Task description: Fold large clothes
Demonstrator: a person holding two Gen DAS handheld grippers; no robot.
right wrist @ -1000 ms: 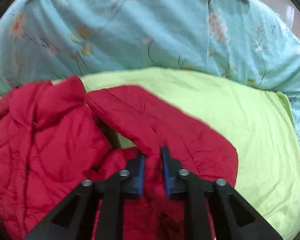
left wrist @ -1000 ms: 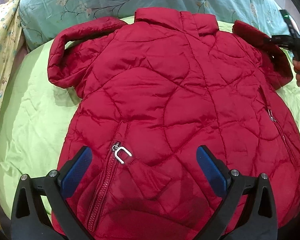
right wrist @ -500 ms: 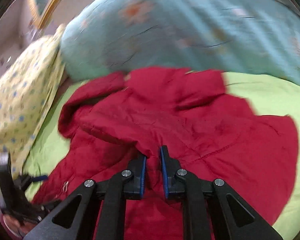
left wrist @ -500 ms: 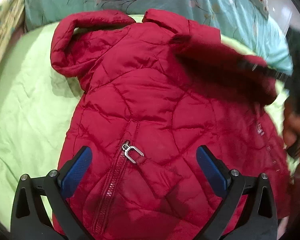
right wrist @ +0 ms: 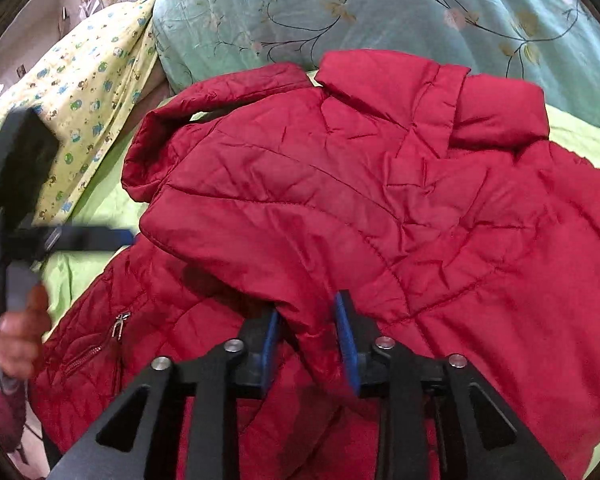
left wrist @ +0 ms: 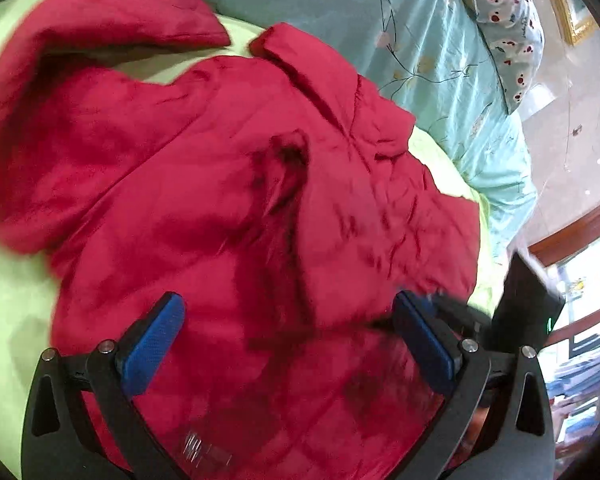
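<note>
Judging progress: right sleeve point(right wrist: 300, 216) lies folded across the jacket point(right wrist: 480, 280); my right gripper point(right wrist: 308, 340) is opening around its cuff, left gripper point(left wrist: 288, 344) spread empty; far-left sleeve point(right wrist: 220, 92) remains.

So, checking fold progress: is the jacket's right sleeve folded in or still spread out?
Folded in: the sleeve lies across the red jacket, its end between the opening right gripper.

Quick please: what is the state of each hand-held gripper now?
Left hand-held gripper: open, holding nothing, above the red jacket.
Right hand-held gripper: opening, sleeve between its jaws.
</note>
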